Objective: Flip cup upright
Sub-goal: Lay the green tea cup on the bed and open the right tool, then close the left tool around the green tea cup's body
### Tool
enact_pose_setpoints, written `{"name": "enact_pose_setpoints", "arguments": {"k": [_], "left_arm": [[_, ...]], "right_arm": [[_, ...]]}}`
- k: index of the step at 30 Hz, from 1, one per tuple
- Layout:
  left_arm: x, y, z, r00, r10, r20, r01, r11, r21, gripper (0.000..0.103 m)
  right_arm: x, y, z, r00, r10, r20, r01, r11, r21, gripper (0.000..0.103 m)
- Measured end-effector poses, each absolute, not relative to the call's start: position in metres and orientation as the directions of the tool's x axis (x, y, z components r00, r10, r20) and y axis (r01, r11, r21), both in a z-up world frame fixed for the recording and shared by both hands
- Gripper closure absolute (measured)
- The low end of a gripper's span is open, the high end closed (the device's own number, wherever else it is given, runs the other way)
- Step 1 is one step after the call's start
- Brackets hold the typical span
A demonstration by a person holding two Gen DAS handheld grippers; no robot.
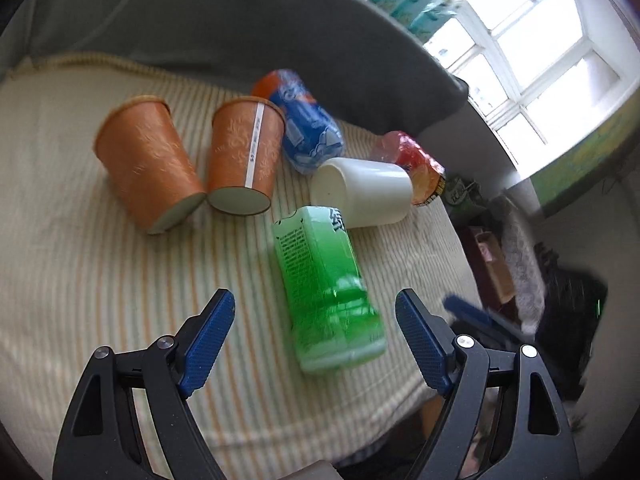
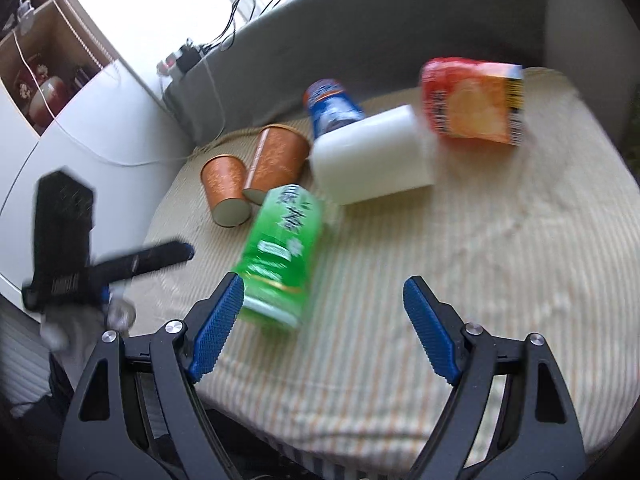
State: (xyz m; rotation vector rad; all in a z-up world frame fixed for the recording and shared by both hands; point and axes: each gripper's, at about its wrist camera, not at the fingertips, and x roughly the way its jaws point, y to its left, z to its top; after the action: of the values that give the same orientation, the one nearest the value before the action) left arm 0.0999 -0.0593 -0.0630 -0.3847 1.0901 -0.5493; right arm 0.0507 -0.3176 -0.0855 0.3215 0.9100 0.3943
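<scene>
A white cup (image 1: 366,190) lies on its side on the striped cloth (image 1: 80,264), its base toward me; it also shows in the right wrist view (image 2: 372,162). Two orange paper cups (image 1: 150,162) (image 1: 246,154) stand upside down to its left, also in the right wrist view (image 2: 224,186) (image 2: 278,158). A green bottle (image 1: 326,288) lies in front of the white cup. My left gripper (image 1: 316,336) is open and empty, over the bottle's near end. My right gripper (image 2: 324,320) is open and empty, with the green bottle (image 2: 278,254) by its left finger.
A blue bottle (image 1: 306,120) and a red-orange snack bag (image 1: 416,166) lie behind the white cup. A grey backrest (image 1: 260,32) borders the far side. The cloth's right edge drops to clutter on the floor (image 1: 500,264). The left gripper shows in the right wrist view (image 2: 80,248).
</scene>
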Motion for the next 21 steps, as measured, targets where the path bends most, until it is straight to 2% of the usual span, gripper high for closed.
{"name": "enact_pose_setpoints", "arguments": {"k": [4, 11, 21], "left_arm": [[0.118, -0.067, -0.074, 0.300, -0.604, -0.738, 0.188, 0.796, -0.576, 0.020], [0.135, -0.078, -0.086, 0.254, -0.616, -0.746, 0.127, 0.786, -0.605, 0.020], [0.151, -0.095, -0.098, 0.199, -0.606, -0.770, 0.132, 0.795, -0.592, 0.022]], "right_arm": [[0.031, -0.335, -0.084, 0.602, 0.403, -0.689, -0.158, 0.906, 0.392, 0.019], [0.016, -0.355, -0.084, 0.640, 0.382, -0.667, -0.118, 0.907, 0.405, 0.018], [0.017, -0.359, -0.093, 0.637, 0.376, -0.673, -0.092, 0.904, 0.418, 0.019]]}}
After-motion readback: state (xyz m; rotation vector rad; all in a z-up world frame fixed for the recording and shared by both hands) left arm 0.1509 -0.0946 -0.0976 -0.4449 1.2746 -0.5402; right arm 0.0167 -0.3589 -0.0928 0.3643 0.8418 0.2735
